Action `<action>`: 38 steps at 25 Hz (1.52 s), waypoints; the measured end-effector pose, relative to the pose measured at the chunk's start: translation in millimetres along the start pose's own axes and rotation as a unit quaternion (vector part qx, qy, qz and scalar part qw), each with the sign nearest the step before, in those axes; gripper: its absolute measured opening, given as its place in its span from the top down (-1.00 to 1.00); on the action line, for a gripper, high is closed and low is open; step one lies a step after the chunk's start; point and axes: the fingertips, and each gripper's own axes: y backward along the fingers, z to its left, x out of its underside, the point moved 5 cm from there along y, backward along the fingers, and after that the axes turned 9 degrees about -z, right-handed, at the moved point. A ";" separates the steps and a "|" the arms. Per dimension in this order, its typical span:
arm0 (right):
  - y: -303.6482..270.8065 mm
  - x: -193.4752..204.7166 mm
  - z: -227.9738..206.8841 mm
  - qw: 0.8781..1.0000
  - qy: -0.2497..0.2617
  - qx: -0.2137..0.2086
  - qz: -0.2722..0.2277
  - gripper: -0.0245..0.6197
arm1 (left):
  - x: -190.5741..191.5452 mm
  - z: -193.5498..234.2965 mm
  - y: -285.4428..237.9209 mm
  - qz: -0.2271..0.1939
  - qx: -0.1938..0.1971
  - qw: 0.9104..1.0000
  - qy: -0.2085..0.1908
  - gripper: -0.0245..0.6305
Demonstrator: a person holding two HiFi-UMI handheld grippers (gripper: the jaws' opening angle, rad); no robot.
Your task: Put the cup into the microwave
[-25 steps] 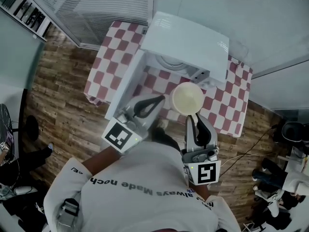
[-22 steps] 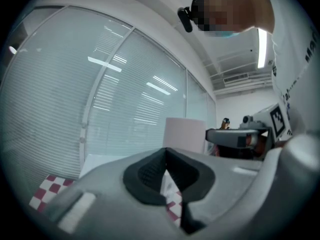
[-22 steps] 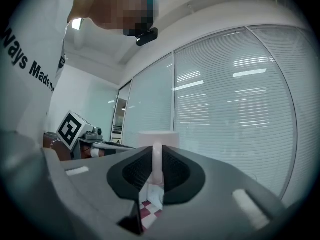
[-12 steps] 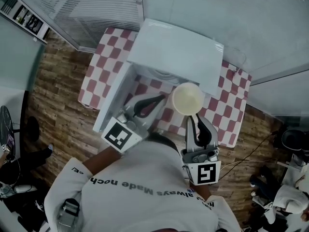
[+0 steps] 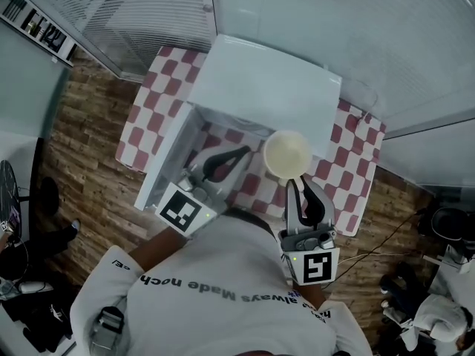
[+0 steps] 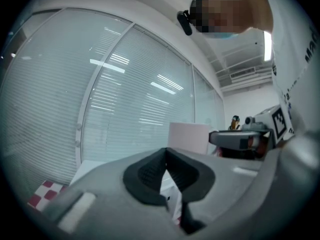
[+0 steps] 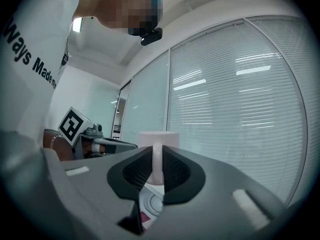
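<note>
Currently: carry step in hand, nothing yet set inside.

- Right claw (image 5: 296, 179): clamped on the handle of the cup (image 5: 287, 153), with the handle pinched between the pads and the body upright just beyond the tips (clearest in the right gripper view).
- Cup: pale, mouth up, held in the air above the table (image 5: 148, 117). It hangs just near of the microwave (image 5: 267, 95) front and right of the open door (image 5: 167, 165).
- Left claw (image 5: 239, 154): jaws pressed together with nothing between them, idle just left of the cup and beside the door.
- Microwave: white, on the far part of the checked table, door swung out to the left.

Next move, by judgement: lower the cup and carry it far-ward through the opening, keeping it upright. Set it on the cavity floor, then part the jaws.
</note>
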 end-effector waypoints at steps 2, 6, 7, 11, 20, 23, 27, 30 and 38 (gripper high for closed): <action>-5.5 1.4 -0.8 1.000 -0.006 0.000 -0.004 0.80 | 1.4 5.4 -0.2 0.002 -0.004 1.000 0.002 0.91; -19.2 4.1 3.5 1.000 -0.009 -0.003 -0.006 0.80 | 5.2 19.9 2.3 0.006 -0.005 1.000 0.007 0.91; -23.2 4.9 5.4 1.000 -0.007 -0.003 -0.007 0.80 | 5.7 24.1 3.5 0.006 -0.005 1.000 0.011 0.91; -41.9 7.6 13.9 1.000 -0.007 0.005 0.002 0.80 | 3.4 42.3 7.7 0.006 0.002 1.000 0.016 0.92; -73.5 1.6 24.8 1.000 -0.006 0.014 -0.001 0.80 | -7.9 77.7 10.2 0.000 0.012 1.000 0.014 0.91; -77.9 3.9 25.9 1.000 -0.005 0.013 0.000 0.80 | -9.0 82.2 9.3 -0.001 0.016 1.000 0.013 0.91; -78.3 13.0 25.4 1.000 -0.013 0.011 0.006 0.80 | 0.0 85.5 8.2 0.005 0.018 1.000 0.017 0.91; -75.9 23.2 25.3 1.000 -0.019 0.012 0.015 0.80 | 10.1 86.4 8.8 0.012 0.018 0.999 0.024 0.91; -71.6 49.4 29.2 0.999 -0.043 0.006 0.028 0.80 | 39.6 87.4 14.2 0.030 0.017 0.998 0.044 0.92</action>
